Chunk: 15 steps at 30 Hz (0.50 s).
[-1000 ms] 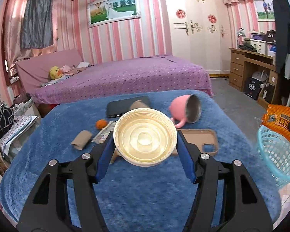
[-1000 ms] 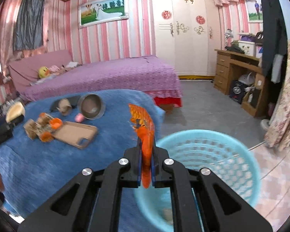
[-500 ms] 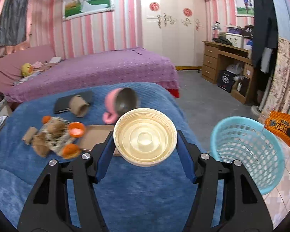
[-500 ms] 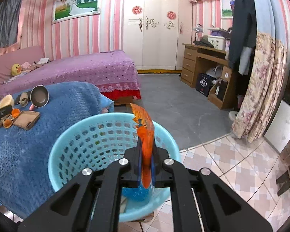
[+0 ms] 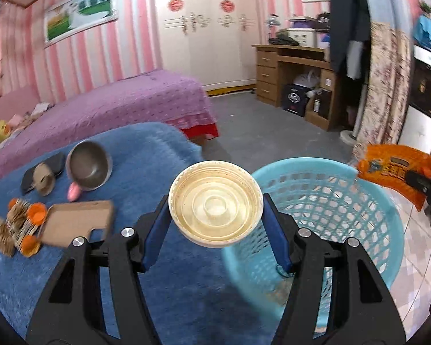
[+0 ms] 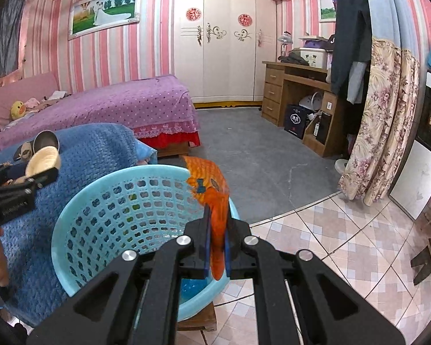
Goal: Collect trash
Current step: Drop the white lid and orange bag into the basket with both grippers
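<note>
My left gripper (image 5: 215, 218) is shut on a cream plastic bowl (image 5: 215, 202), held over the near rim of the light-blue mesh basket (image 5: 324, 201). My right gripper (image 6: 216, 240) is shut on an orange snack wrapper (image 6: 215, 195), held at the right rim of the basket (image 6: 123, 201); the wrapper also shows in the left wrist view (image 5: 393, 169). Some blue trash lies in the basket bottom. The left gripper and bowl show at the left of the right wrist view (image 6: 43, 161).
On the blue blanket (image 5: 146, 172) lie a brown phone case (image 5: 77, 221), orange and brown scraps (image 5: 20, 227), a pink metal cup (image 5: 87, 166), a cardboard roll (image 5: 43, 176) and a dark phone. The basket stands on a wooden stool over tiled floor (image 6: 344, 230).
My left gripper has swung right with the bowl, from over the blanket to the basket's rim. My right gripper has moved with the wrapper from the basket's middle to its right rim.
</note>
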Each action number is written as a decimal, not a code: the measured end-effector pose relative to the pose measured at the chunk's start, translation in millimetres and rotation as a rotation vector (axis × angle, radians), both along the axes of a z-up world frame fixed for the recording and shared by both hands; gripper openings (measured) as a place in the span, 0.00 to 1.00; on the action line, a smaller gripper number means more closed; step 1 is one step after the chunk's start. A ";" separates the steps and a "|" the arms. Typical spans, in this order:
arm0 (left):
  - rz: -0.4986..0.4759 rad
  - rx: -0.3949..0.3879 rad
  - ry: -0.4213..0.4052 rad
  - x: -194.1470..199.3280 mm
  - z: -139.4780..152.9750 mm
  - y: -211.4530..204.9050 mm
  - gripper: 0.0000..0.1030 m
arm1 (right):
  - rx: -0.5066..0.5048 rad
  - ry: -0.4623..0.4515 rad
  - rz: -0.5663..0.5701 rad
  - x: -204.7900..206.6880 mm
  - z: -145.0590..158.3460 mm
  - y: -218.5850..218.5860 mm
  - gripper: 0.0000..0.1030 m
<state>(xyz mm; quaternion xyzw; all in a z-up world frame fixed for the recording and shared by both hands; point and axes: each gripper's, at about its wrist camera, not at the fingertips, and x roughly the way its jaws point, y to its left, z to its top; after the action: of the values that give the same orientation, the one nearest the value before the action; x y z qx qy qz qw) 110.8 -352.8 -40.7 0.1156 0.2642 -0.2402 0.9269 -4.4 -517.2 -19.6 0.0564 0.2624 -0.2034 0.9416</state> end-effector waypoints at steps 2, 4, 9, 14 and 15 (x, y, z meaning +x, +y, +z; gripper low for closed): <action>-0.017 0.014 0.006 -0.1 -2.3 -13.5 0.59 | 0.006 -0.005 -0.003 0.2 -0.4 -0.9 0.07; -0.037 0.025 0.023 0.9 -5.0 -24.9 0.59 | 0.008 -0.009 -0.006 0.8 -0.1 -0.6 0.07; -0.046 0.022 0.000 -0.7 2.1 -35.4 0.83 | 0.020 -0.014 -0.007 1.3 -0.5 -0.1 0.07; 0.011 -0.006 -0.016 9.4 15.2 -11.6 0.92 | 0.020 -0.014 -0.004 5.6 -3.0 3.7 0.07; 0.030 -0.012 -0.019 12.7 17.6 -3.8 0.92 | 0.021 -0.014 -0.004 7.8 -4.7 6.3 0.07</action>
<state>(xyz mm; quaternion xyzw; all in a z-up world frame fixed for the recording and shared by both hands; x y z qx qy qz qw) 123.5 -356.6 -23.1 0.1084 0.2559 -0.2266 0.9335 3.3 -511.0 -24.3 0.0682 0.2580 -0.2020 0.9423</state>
